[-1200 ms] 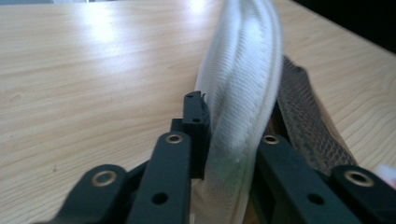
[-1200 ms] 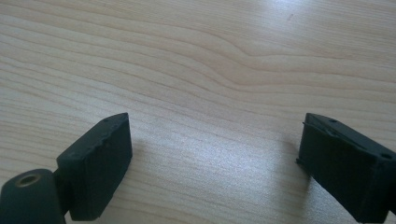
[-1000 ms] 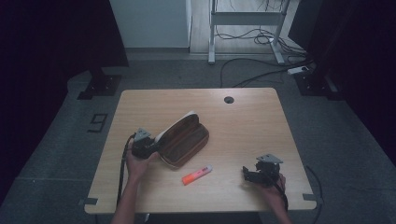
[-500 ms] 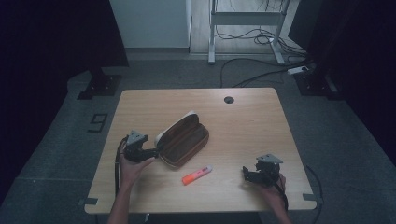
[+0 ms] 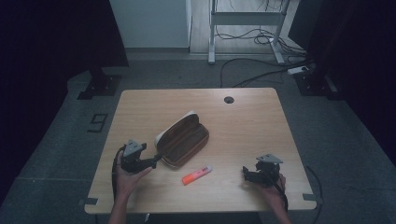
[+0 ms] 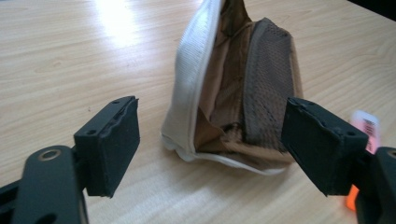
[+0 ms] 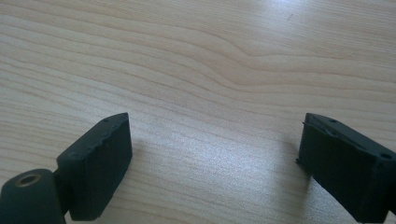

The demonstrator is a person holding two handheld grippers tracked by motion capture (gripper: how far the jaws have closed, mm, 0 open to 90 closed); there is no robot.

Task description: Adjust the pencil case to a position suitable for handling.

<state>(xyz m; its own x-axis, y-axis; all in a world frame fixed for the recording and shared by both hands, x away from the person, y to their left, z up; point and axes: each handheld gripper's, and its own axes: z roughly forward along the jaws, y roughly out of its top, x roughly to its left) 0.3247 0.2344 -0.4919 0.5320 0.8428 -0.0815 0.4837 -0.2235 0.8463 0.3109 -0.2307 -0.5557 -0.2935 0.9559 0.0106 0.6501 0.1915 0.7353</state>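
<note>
One soft brown cloth pencil case (image 5: 183, 140) with a white edge is seen lying open near the middle of the pale wooden table (image 5: 243, 112), with brown mesh shown inside it in the left gripper view (image 6: 266, 74). One small orange and pink marker pen (image 5: 196, 174) is laid just in front of it, apart from it. The black left gripper (image 5: 156, 160) is held spread wide just beside the case's near end, having been drawn back a little since before. The black right gripper (image 5: 244, 171) is rested apart, jaws spread wide over bare wood, unmoved.
</note>
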